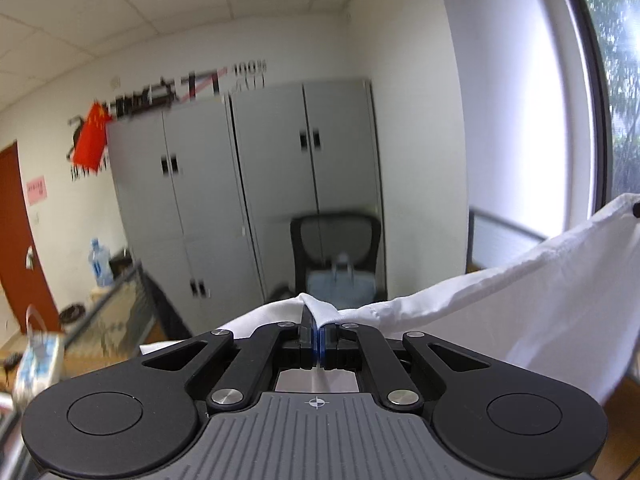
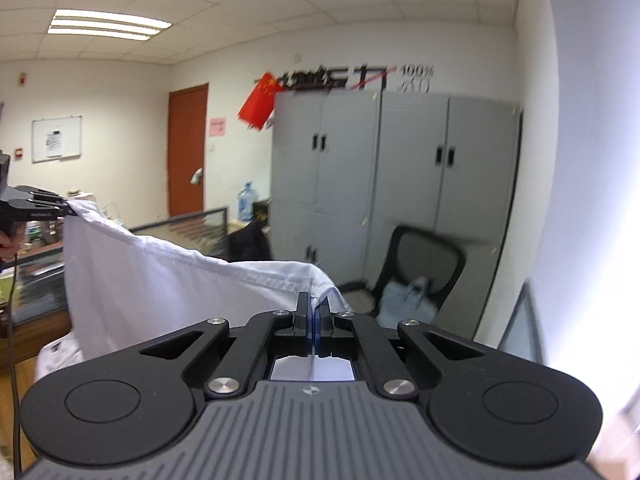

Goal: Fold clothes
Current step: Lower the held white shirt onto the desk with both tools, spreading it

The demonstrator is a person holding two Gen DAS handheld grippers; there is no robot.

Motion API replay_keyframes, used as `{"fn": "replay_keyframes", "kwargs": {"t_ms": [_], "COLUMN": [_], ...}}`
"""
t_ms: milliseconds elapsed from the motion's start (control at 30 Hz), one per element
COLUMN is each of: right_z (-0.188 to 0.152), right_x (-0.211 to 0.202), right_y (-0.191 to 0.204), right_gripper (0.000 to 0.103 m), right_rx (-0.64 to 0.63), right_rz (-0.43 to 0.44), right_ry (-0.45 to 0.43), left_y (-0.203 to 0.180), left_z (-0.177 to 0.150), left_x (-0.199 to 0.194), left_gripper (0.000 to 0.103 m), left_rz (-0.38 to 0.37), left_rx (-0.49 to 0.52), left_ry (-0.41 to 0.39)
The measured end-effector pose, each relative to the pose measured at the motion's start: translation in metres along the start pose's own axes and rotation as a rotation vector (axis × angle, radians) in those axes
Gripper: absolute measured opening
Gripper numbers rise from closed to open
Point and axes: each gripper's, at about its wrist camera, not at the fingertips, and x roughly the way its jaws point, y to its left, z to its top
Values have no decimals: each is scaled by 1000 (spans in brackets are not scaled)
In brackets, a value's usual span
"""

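Note:
A white garment [image 1: 520, 300] hangs stretched in the air between both grippers. My left gripper [image 1: 318, 320] is shut on one corner of it, and the cloth runs off to the right and upward to a dark tip at the frame's right edge. My right gripper [image 2: 314, 308] is shut on another corner of the white garment [image 2: 140, 276], whose stitched hem runs left to the left gripper [image 2: 66, 206], seen from the side at the far left with a hand under it. The garment's lower part drapes below the grippers, out of sight.
Grey metal cabinets [image 2: 400, 184] stand ahead, with a black mesh office chair [image 2: 428, 264] holding a light blue bag in front of them. A desk partition [image 2: 192, 228], a water bottle [image 2: 246, 200] and a brown door [image 2: 187, 148] are at the left. A window [image 1: 616, 80] is at the right.

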Motion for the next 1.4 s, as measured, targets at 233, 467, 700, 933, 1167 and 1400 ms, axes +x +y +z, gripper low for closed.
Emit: {"fn": "replay_keyframes", "kwargs": {"t_ms": [233,467,700,933,1167,1400], "right_z": [-113,-234,-338,-421,-485,-526], "right_x": [11,8,-26,-59,-84,-93], "right_y": [29,73,126,183,242,297], "right_gripper": [1,1,1,1,2,2], "right_rx": [132,284,381,376,342,213], "right_rz": [96,187,202,133,48,-12], "right_ry": [157,329,452,539,617,681], "left_y": [-12,-31,-53,-59,-68,-77], "left_z": [-101,-199,-288,-351,-402,-447], "left_x": [-22,-52,-90,-105,-114,-116], "left_gripper": [3,4,4,4,4,4], "left_rz": [48,99,115,100,74,52], "left_rx": [-44,-86,-98,-60,42,163], "left_ry": [191,388,562,650,721,779]}}
